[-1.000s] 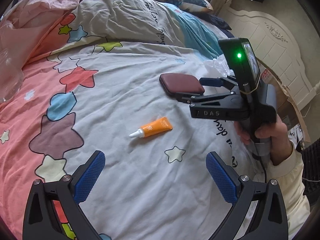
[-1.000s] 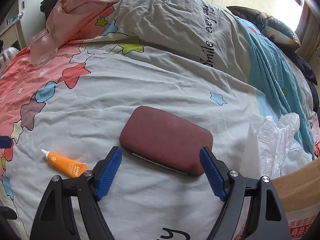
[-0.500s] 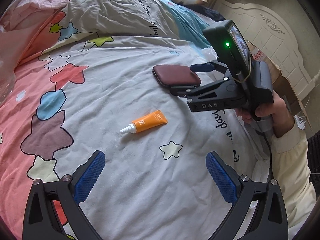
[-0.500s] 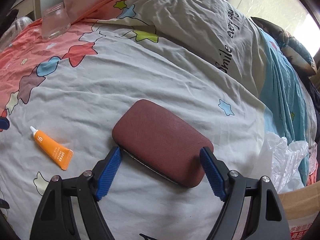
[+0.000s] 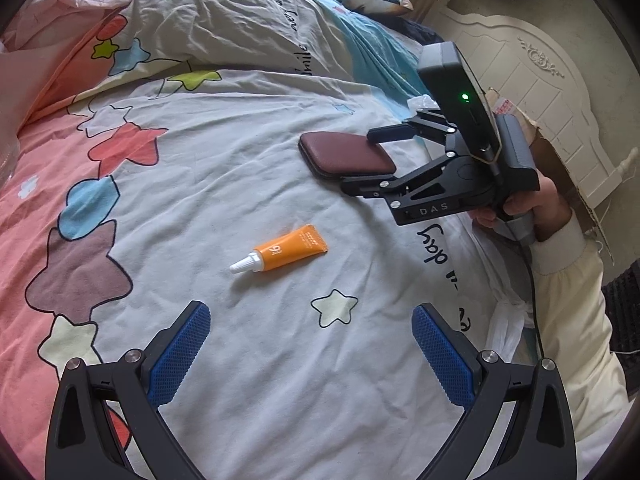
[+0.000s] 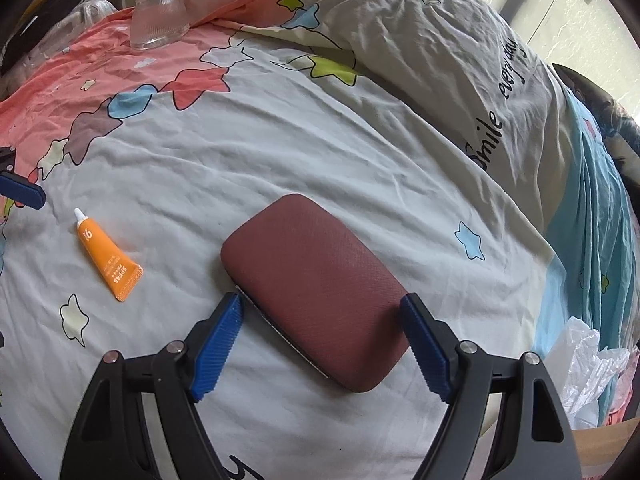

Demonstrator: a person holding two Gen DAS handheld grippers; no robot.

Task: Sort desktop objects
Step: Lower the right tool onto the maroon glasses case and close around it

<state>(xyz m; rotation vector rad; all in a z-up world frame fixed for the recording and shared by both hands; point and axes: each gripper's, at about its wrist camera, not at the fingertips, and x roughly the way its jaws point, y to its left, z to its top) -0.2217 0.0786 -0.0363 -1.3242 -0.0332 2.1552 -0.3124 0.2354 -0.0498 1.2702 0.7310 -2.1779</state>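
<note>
A dark red flat case (image 6: 316, 286) lies on the star-print bedsheet; it also shows in the left wrist view (image 5: 346, 157). My right gripper (image 6: 322, 344) is open, its blue pads on either side of the case's near end, not closed on it. It shows in the left wrist view as well (image 5: 372, 162). An orange tube with a white cap (image 5: 286, 249) lies on the sheet ahead of my left gripper (image 5: 310, 354), which is open and empty. The tube shows at the left in the right wrist view (image 6: 106, 256).
A clear glass jar (image 6: 160, 16) stands on the pink part of the quilt at the far left. A crumpled white plastic bag (image 6: 588, 364) and a cardboard box (image 5: 560, 160) sit at the bed's right edge. Folded quilt rises behind.
My right gripper has swung round the red case, which now lies more lengthwise between its pads. My left gripper has drawn back slightly; the tube sits farther ahead.
</note>
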